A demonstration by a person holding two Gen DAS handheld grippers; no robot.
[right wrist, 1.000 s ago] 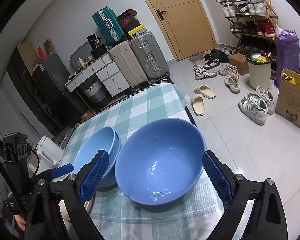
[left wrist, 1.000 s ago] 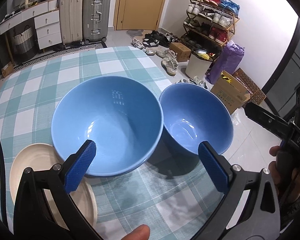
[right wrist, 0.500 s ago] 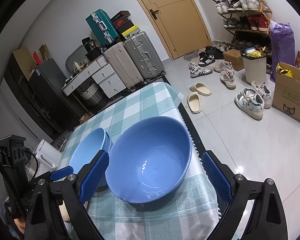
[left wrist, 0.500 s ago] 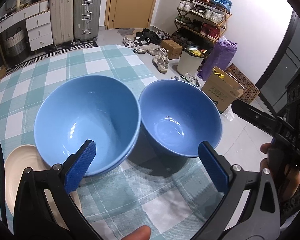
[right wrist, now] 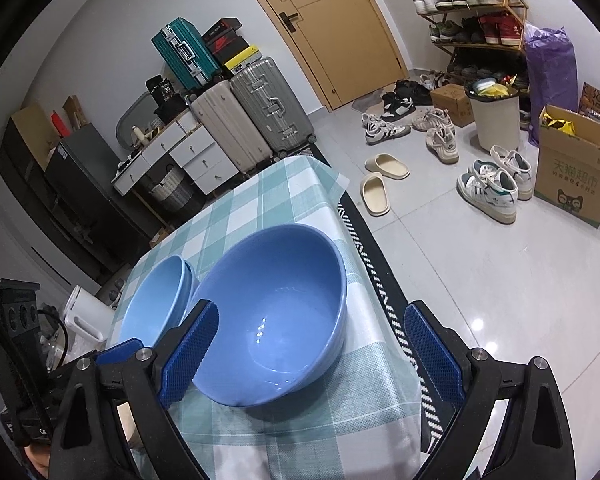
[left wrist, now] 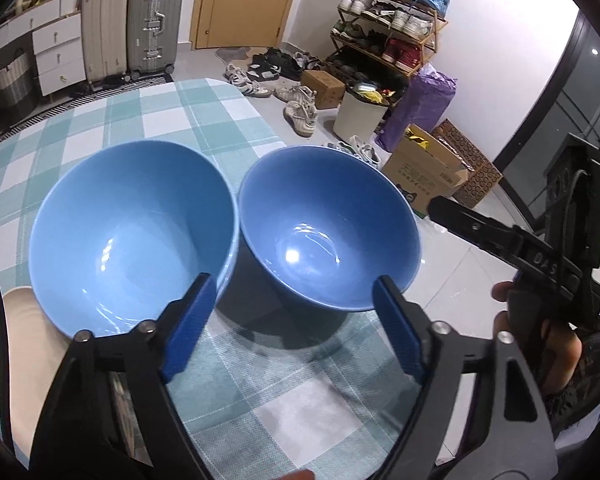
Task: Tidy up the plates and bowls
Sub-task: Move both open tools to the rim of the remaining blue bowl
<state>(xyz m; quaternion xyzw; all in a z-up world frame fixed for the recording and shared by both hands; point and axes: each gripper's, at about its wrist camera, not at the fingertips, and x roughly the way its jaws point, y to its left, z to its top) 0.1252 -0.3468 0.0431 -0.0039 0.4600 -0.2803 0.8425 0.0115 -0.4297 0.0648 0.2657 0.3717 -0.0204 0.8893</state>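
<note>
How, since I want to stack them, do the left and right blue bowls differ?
The left bowl already sits nested in another blue bowl, whose rim shows beneath its own; the right bowl stands alone on the tablecloth. The left bowl is next to the cream plate, well in from the edge; the right bowl stands near the tablecloth's edge. Both are blue, upright and empty, rims almost touching.

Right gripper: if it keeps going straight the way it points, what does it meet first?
Probably the near wall of the single blue bowl, which sits between the right gripper's open jaws. Depth is unclear.
</note>
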